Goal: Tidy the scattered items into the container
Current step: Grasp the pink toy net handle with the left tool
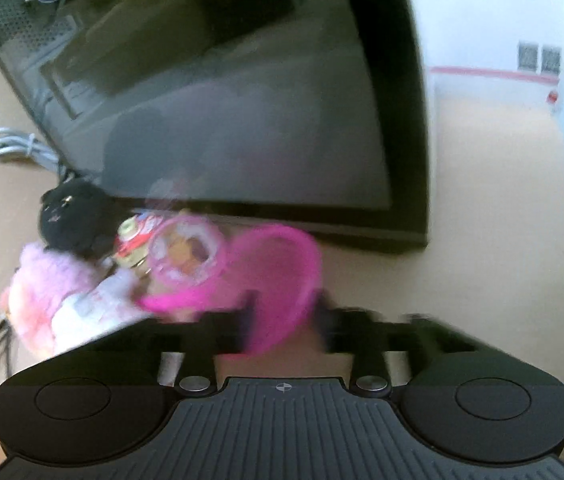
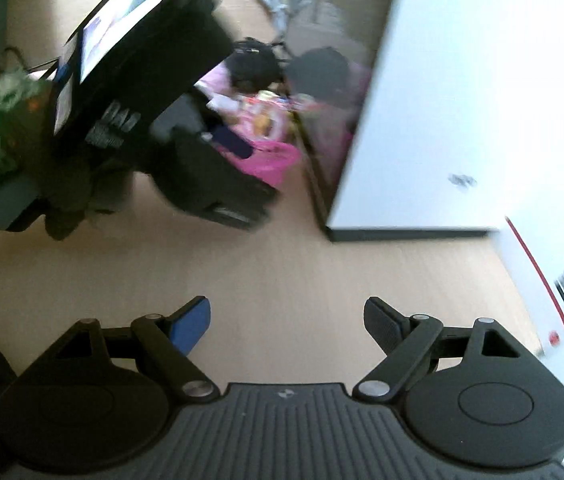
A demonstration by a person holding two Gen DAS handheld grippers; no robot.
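Right wrist: right gripper (image 2: 286,322) low, jaws wide

One pink basket (image 1: 282,264), two plush toys (image 1: 69,216), one monitor (image 1: 241,100).

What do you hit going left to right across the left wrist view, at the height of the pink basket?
Pink plush toy → black plush toy → snack jar → pink basket, gripped by the left gripper → bare tabletop.

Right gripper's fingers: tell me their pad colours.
One pad blue, the other black; right wrist view shows them best.
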